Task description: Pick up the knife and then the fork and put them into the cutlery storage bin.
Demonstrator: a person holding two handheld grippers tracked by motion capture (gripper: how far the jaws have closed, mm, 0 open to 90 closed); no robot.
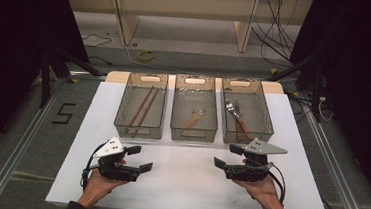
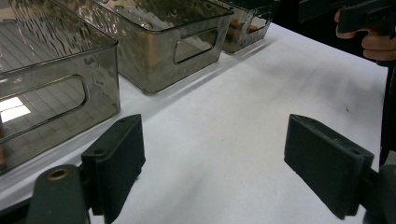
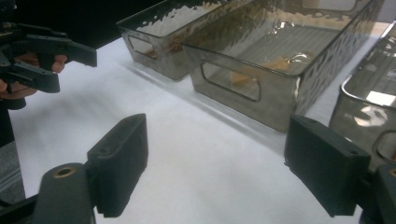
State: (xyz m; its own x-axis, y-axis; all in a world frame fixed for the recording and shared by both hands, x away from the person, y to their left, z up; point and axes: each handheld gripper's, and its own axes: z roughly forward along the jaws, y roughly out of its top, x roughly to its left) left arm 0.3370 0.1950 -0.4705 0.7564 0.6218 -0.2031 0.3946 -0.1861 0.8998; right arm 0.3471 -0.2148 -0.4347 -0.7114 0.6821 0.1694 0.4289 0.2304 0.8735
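Both grippers wide open, empty, resting near table edge. Left gripper (image 1: 136,159) sits just below the smoked clear plastic bin w/ two long brown chopsticks (image 1: 143,105), their long axis running away from jaws; right gripper (image 1: 227,157) nearer the fork bin (image 1: 245,112).

A white desk (image 1: 187,185) stands on grey floor (image 1: 16,121), with a black "5" (image 1: 64,113) marked beside its left edge. Beyond the far edge, pale wooden furniture legs (image 1: 125,19) rise, black cables (image 1: 274,36) trail, and darkness closes both sides.
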